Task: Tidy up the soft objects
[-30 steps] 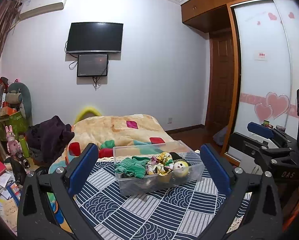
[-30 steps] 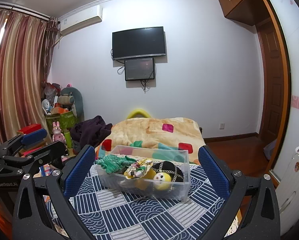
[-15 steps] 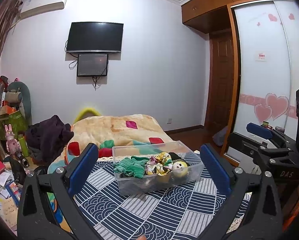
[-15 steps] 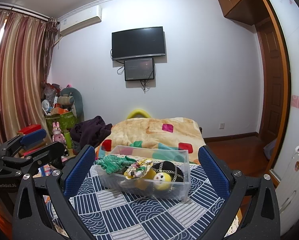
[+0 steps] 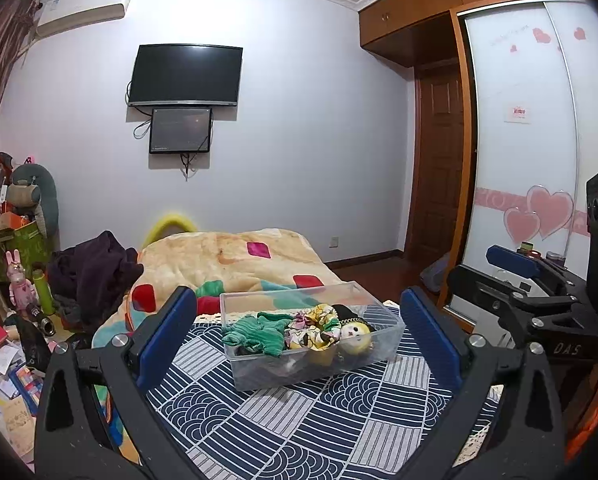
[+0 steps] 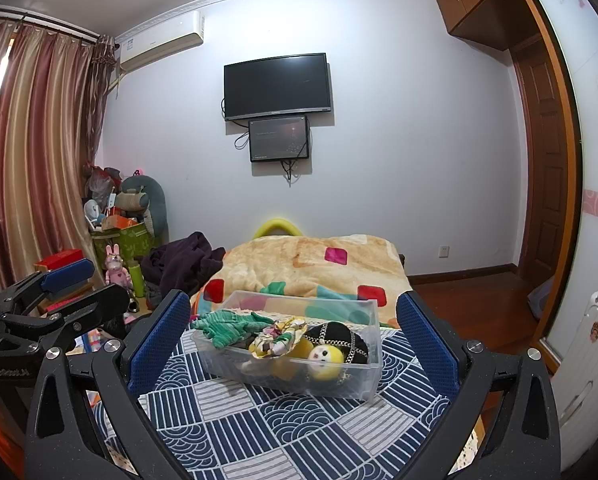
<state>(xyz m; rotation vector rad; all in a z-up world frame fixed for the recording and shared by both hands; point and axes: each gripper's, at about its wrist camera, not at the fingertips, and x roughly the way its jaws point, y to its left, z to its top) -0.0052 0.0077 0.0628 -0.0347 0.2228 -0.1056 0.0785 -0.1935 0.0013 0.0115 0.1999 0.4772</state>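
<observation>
A clear plastic bin (image 5: pixel 379 350) (image 6: pixel 359 380) stands on a blue and white patterned cloth (image 5: pixel 299 420) (image 6: pixel 283 432). It holds a green knit item (image 5: pixel 259 330) (image 6: pixel 227 326), a floral fabric piece (image 5: pixel 315 322) (image 6: pixel 277 338), a yellow doll head (image 5: pixel 355 334) (image 6: pixel 325 356) and a black item with a chain (image 6: pixel 339 338). My left gripper (image 5: pixel 299 344) is open and empty, held back from the bin. My right gripper (image 6: pixel 293 344) is open and empty, also held back. Each gripper shows from the side in the other's view.
A bed with a beige patterned blanket (image 5: pixel 235 260) (image 6: pixel 319 264) lies behind the bin. Dark clothes (image 5: pixel 95 268) and cluttered toys and boxes (image 6: pixel 115 240) sit at the left. A wardrobe with sliding doors (image 5: pixel 539 160) and a white suitcase (image 6: pixel 591 360) are at the right.
</observation>
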